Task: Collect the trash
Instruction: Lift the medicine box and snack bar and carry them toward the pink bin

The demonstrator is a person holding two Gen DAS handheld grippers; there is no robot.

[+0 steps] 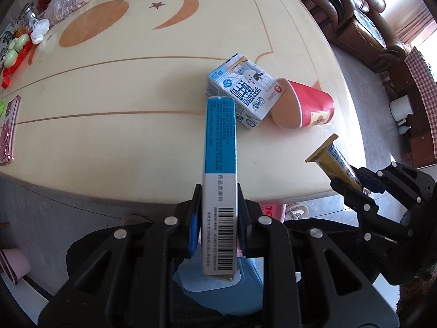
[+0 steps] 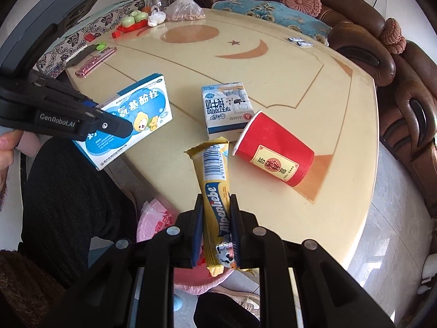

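Observation:
My left gripper (image 1: 218, 205) is shut on a blue and white medicine box (image 1: 220, 164), held edge-up above the near edge of the cream table (image 1: 123, 95). From the right wrist view the same medicine box (image 2: 136, 114) shows its cartoon front, with the left gripper (image 2: 114, 131) clamped on it. My right gripper (image 2: 217, 205) is shut on a yellow candy wrapper (image 2: 215, 175), also lifted off the table; the candy wrapper (image 1: 331, 158) juts from the right gripper (image 1: 347, 181) at the right. A milk carton (image 2: 225, 109) and a tipped red paper cup (image 2: 273, 150) lie together on the table.
A pink bag (image 2: 155, 218) hangs below the table edge near me. A phone (image 2: 95, 60), a bag of nuts (image 2: 185, 9), small sachets (image 2: 299, 41) and red and green clutter (image 2: 131, 23) sit at the far side. A brown sofa (image 2: 396, 82) wraps the table's right.

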